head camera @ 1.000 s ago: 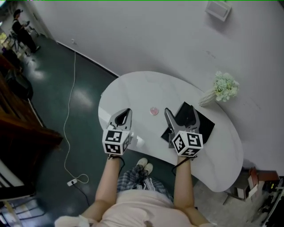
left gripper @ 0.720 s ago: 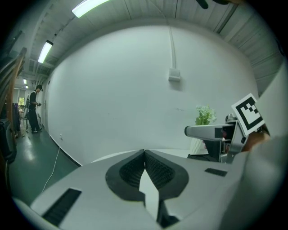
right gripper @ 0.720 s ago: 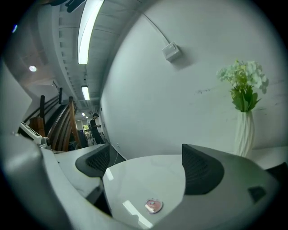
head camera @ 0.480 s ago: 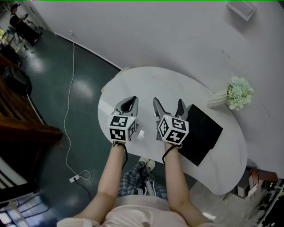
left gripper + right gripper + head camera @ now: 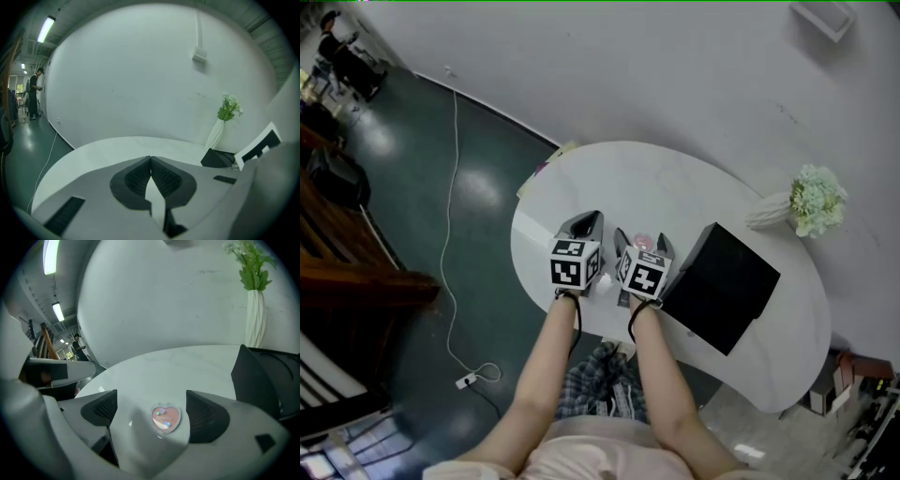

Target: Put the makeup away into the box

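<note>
Pink heart-shaped compact (image 5: 166,418) lies flat on the white tabletop (image 5: 187,364). Its lid carries small lettering, too blurred to read. Right gripper (image 5: 151,395): fingers apart, having just closed slightly; the compact sits between them, nearer the right-hand finger, touching neither. Left gripper (image 5: 150,159): fingers together at the tips, nothing between. Black box (image 5: 262,380) stands at the right of the right gripper view, cut off by the frame edge; whether it is open cannot be told. In the head view the compact shows only partly, past the right gripper's marker cube (image 5: 642,275).
</note>
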A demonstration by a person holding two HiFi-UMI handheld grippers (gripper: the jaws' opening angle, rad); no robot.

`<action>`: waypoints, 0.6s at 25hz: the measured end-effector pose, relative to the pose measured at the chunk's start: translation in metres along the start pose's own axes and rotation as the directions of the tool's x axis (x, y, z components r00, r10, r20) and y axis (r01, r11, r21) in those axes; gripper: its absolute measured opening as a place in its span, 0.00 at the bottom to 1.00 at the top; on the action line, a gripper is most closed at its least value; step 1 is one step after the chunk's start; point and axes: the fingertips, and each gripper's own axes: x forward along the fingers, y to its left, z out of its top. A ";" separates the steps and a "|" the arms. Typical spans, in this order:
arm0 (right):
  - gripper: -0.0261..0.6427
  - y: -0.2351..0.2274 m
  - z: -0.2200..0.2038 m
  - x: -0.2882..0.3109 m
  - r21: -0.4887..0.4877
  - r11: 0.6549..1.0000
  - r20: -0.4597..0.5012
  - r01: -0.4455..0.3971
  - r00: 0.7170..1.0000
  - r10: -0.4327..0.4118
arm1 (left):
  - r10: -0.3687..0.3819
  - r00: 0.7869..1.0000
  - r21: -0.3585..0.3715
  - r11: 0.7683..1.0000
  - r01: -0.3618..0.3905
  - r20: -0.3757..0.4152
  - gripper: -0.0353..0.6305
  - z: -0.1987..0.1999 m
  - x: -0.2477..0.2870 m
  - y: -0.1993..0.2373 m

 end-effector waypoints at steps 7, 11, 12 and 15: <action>0.64 -0.014 -0.028 0.010 0.012 0.997 -0.098 0.072 0.993 -0.070 | -0.037 0.999 0.004 0.999 0.037 -0.039 0.09 -0.020 -0.002 -0.006; 0.62 -0.016 -0.031 0.011 -0.012 0.996 -0.108 0.088 0.990 -0.088 | -0.044 0.998 -0.003 0.999 0.044 -0.046 0.09 -0.025 -0.004 -0.005; 0.61 -0.016 -0.032 0.011 -0.025 0.995 -0.114 0.093 0.989 -0.095 | -0.046 0.998 -0.003 0.999 0.046 -0.046 0.09 -0.025 -0.004 -0.005; 0.58 -0.018 -0.036 0.011 -0.078 0.990 -0.134 0.120 0.982 -0.130 | -0.051 0.998 -0.006 0.999 0.051 -0.041 0.09 -0.026 -0.004 -0.005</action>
